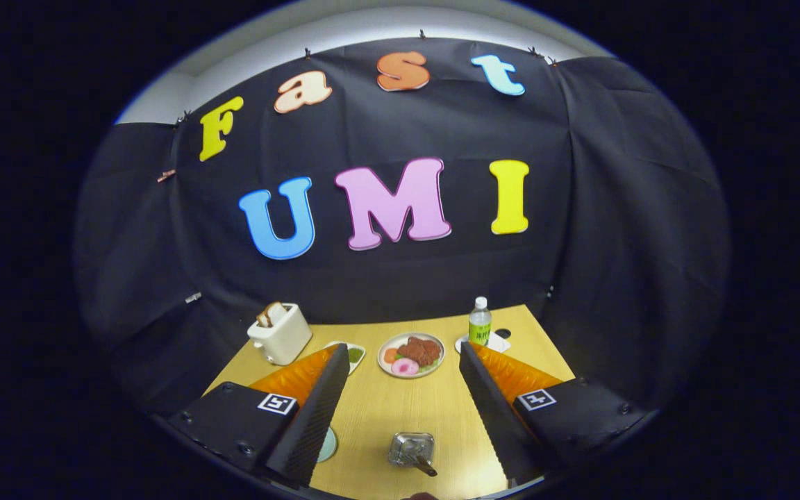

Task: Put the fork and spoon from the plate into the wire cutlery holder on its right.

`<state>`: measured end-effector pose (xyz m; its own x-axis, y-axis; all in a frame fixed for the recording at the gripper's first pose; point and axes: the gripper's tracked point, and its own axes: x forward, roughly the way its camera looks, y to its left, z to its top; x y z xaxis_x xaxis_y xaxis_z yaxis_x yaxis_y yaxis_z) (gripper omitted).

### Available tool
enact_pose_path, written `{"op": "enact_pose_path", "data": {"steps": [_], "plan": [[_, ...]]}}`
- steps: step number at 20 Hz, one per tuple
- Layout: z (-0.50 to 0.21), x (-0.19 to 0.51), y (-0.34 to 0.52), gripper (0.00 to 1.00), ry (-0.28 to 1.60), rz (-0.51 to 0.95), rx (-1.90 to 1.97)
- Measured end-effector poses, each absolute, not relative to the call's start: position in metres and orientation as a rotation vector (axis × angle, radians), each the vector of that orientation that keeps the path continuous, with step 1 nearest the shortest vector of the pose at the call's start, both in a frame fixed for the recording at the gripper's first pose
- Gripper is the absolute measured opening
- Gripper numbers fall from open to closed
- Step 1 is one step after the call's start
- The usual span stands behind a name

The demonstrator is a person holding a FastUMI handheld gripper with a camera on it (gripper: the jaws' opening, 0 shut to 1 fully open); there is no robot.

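Now the gripper (400, 396) hangs high over the wooden table (379, 410), its two fingers spread wide apart with nothing between them but bare tabletop. Down between the fingers, close to the near edge, sits the wire cutlery holder (411, 448) — a dark handle (426, 467) pokes out of it toward the camera, though fork or spoon, I cannot tell. Just by the left finger, a sliver of pale plate (328, 446) peeks out, mostly hidden. Beyond the fingertips sits a round plate of food (411, 354). Further left — a cream toaster (280, 335) with toast (271, 314) standing in it, and a small dish (354, 353) beside it. A bottle (480, 322) stands on the far right.
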<state>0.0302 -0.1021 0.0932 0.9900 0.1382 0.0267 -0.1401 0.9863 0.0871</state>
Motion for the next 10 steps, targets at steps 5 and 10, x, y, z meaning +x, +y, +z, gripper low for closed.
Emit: {"op": "enact_pose_path", "data": {"steps": [5,10], "plan": [[0.105,0.024,-0.094,0.99,-0.104,0.187,0.078],[0.112,0.034,-0.084,0.99,-0.122,0.265,0.094]]}}
